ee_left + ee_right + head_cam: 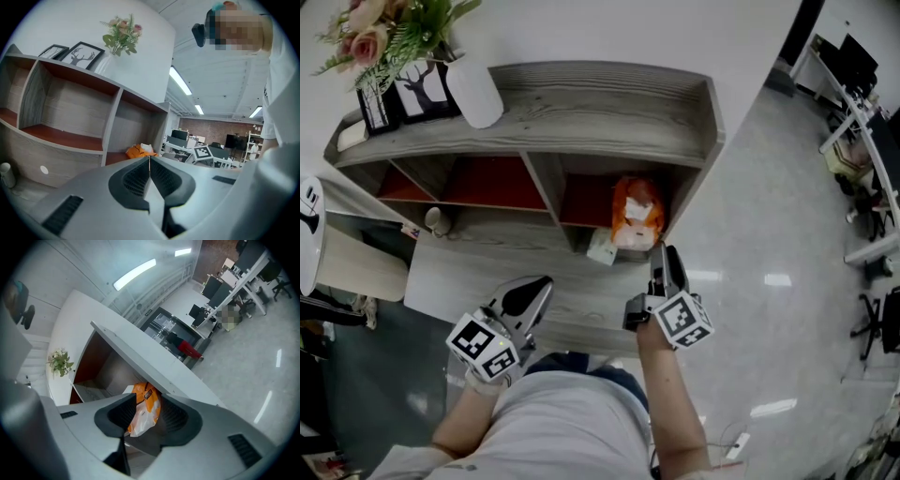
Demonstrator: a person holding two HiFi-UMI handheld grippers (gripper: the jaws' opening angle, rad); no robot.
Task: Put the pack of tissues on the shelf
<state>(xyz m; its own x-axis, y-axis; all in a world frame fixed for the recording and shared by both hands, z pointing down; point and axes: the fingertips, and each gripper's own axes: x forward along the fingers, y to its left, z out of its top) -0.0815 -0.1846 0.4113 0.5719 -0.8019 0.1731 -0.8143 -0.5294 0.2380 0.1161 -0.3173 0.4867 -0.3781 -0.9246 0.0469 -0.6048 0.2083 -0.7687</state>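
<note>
- Tissue pack sits in shelf compartment, dead ahead of right hand-held gripper, the nearer one.
- Right jaws wide, empty; left hand-held gripper shut, empty.

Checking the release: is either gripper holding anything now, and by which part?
Nothing is held. The right gripper has its jaws apart, not pressing the orange pack of tissues lying in the right compartment of the shelf. The left gripper is shut and empty.
</note>
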